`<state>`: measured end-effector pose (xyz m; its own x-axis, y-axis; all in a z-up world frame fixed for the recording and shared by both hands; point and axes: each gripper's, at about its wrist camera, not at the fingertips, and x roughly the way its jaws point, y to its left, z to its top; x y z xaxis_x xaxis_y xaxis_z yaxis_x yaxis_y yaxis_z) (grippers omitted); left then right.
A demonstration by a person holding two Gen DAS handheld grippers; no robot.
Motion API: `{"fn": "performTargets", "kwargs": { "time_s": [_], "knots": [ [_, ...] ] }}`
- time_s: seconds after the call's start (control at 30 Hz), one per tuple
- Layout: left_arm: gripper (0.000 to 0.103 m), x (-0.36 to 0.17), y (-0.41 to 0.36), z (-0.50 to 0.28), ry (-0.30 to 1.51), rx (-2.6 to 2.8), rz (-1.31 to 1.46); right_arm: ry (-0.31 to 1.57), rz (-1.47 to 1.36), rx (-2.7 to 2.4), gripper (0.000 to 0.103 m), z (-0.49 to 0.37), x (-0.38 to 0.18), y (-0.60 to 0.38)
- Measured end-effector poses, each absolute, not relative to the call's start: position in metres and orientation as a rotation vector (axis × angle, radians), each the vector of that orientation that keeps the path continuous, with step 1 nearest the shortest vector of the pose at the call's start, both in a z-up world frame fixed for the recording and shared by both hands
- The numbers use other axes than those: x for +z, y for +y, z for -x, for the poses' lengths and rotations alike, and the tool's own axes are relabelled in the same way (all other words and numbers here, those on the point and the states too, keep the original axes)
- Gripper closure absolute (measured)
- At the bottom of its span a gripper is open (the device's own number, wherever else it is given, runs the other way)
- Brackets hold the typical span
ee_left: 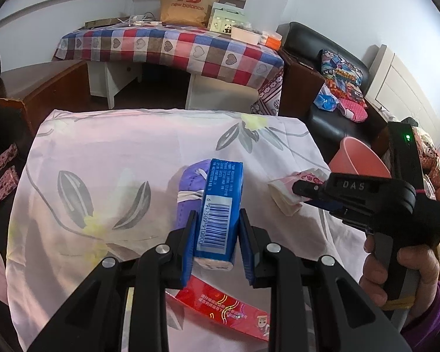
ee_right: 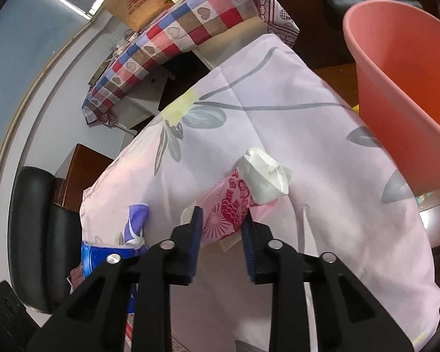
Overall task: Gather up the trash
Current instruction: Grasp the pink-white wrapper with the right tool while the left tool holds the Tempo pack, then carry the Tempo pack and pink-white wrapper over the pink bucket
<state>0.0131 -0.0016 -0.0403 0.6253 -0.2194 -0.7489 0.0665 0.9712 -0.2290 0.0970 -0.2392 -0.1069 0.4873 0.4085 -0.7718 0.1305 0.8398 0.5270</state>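
Both sets of jaws are clamped on trash: the left gripper (ee_left: 217, 234) pinches a blue tissue pack (ee_left: 220, 205) across its narrow width, the pack's long axis running straight out ahead of the jaws, barcode side up; the right gripper (ee_right: 221, 234) is closed on a pink printed tissue packet (ee_right: 228, 208) with white tissue (ee_right: 264, 176) bulging from its far end. Taking the pink bin (ee_right: 402, 94) as the landmark: the pink packet hangs just short of the bin's near rim and to its left, so the right gripper is plainly the nearer one; the blue pack sits farther left of the bin, over the middle of the floral-cloth worktop (ee_left: 132, 152). A purple pouch (ee_left: 187, 187) lies on the cloth beside the blue pack, on the side away from the bin, and a red wrapper (ee_left: 228, 311) lies on the near edge below the left gripper, also well apart from the bin. The coming move probably turns on carrying the pink packet rightward over the rim, then letting go; the blue pack would have to cross more of the worktop to follow.
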Motion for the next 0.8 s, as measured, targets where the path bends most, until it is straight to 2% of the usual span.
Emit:
{"fn": "performTargets", "kwargs": {
  "time_s": [0.27,0.8],
  "knots": [
    [0.077,-0.035,-0.004,-0.010,0.874,-0.153,0.187,1.006,-0.457,0.228,0.093,-0.080,-0.093,-0.240],
    [0.077,-0.010,-0.067,-0.013,0.864,-0.236,0.149,0.844,-0.318,0.247,0.093,-0.032,-0.051,-0.282]
  ]
}}
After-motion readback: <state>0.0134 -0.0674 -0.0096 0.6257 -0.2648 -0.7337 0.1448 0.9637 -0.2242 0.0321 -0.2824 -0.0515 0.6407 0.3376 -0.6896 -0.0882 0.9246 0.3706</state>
